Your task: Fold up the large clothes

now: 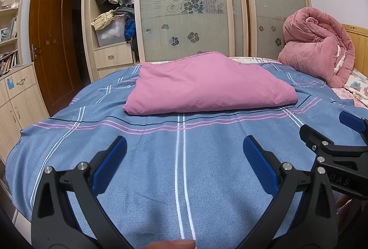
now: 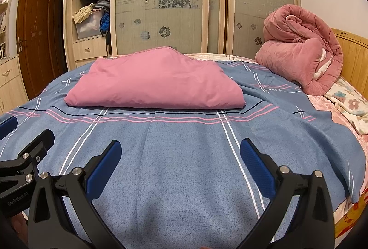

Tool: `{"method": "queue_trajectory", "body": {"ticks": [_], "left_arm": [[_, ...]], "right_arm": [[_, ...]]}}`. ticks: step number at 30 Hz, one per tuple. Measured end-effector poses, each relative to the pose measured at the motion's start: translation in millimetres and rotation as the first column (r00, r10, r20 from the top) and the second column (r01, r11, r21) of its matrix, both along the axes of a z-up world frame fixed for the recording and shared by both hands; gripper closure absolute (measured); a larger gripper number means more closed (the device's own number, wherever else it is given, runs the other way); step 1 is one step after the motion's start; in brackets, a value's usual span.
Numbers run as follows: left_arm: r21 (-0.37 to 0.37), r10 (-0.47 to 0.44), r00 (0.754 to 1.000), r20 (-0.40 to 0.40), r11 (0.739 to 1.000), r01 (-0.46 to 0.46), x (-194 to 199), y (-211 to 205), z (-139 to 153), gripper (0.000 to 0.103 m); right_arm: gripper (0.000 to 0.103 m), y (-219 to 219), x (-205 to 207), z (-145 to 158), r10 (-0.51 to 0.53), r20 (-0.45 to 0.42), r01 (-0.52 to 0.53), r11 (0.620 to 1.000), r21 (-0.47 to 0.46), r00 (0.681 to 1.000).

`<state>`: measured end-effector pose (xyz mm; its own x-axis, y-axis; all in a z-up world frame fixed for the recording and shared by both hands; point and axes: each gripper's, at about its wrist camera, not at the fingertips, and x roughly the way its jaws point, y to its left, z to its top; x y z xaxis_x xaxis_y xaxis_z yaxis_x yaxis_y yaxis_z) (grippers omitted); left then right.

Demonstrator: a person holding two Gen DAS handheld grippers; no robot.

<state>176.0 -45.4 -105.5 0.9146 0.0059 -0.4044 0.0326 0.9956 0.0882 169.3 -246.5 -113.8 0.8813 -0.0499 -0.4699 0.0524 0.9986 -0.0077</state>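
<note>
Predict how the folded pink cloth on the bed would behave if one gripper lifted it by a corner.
The folded pink cloth looks soft and thin, so it would probably droop. Its stacked layers would likely slide apart and unfold. It appears light, and pushed across the blue bedsheet it would probably bunch.

Bedroom with frosted sliding wardrobe [image 1: 184,7] (one bay open), brown door [image 1: 49,42], wooden headboard [image 2: 352,58]

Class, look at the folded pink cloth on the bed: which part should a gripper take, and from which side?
Probably the near right corner of the pink cloth. Its layered edge faces both open grippers, the left gripper and right gripper, across flat blue sheet; come in low from the near side.
</note>
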Motion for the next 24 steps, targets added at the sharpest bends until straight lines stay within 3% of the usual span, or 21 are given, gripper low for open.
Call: {"method": "queue_trajectory", "body": {"ticks": [14, 24], "left_arm": [[-0.004, 0.006, 1.0, 0.011, 1.0, -0.006, -0.8, 0.6, -1.1, 0.002], [-0.014, -0.01, 1.0, -0.023, 1.0, 0.01, 4.6, 2.0, -4.0, 0.002]], "right_arm": [[0.001, -0.9, 0.3, -0.2, 0.003, -0.005, -0.003, 1.0, 0.001, 1.0], [0.001, -2.3, 1.0, -0.4, 0.004, -0.006, -0.004, 1.0, 0.001, 1.0]]}}
